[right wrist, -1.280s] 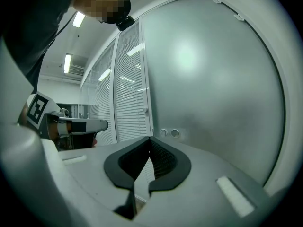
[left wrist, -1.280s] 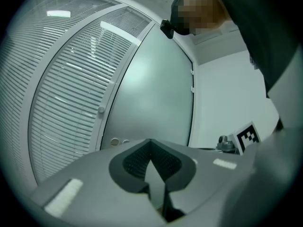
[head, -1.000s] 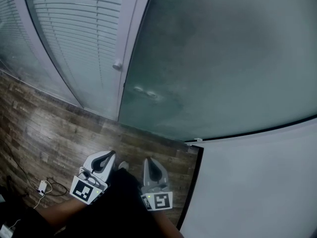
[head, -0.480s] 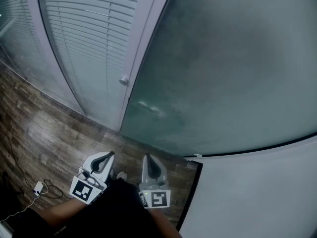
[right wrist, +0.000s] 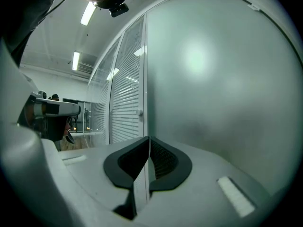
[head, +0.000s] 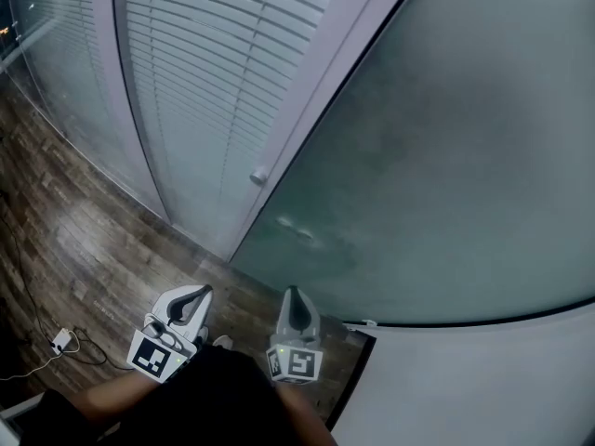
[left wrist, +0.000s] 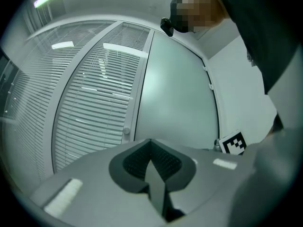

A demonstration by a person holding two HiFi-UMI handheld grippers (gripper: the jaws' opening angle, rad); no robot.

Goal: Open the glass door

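**Head view.** The glass door (head: 437, 156) is filling the far right of the scene, frosted and closed, with its left edge meeting a pale frame. A small knob (head: 259, 175) is sitting on that frame, just left of the door's edge. Blinds (head: 204, 72) are covering the panels further left. A white wall (head: 483, 388) is standing at the near right, and a wood floor (head: 84, 240) is lying below. The left gripper (head: 200, 294) and right gripper (head: 295, 295) are hanging low and near, side by side, both well apart from door and knob.

**Left gripper view.** The left gripper (left wrist: 151, 148) is showing its jaws pressed together with nothing between them. It is pointing level at the frame, with the knob (left wrist: 126, 130) just left of its line and the door (left wrist: 180, 93) to the right.

**Right gripper view.** The right gripper (right wrist: 148, 143) is likewise pressed together and empty. It is facing the door (right wrist: 218, 79), with the knob (right wrist: 140, 112) far ahead near the door's left edge.

**Assessment.** The approach appears to be in hand; nothing is touching the door yet. The next move is calling for one gripper to close the gap to the door's left edge. Whether the knob is a handle or a release cannot be told, so contact there is calling for care.
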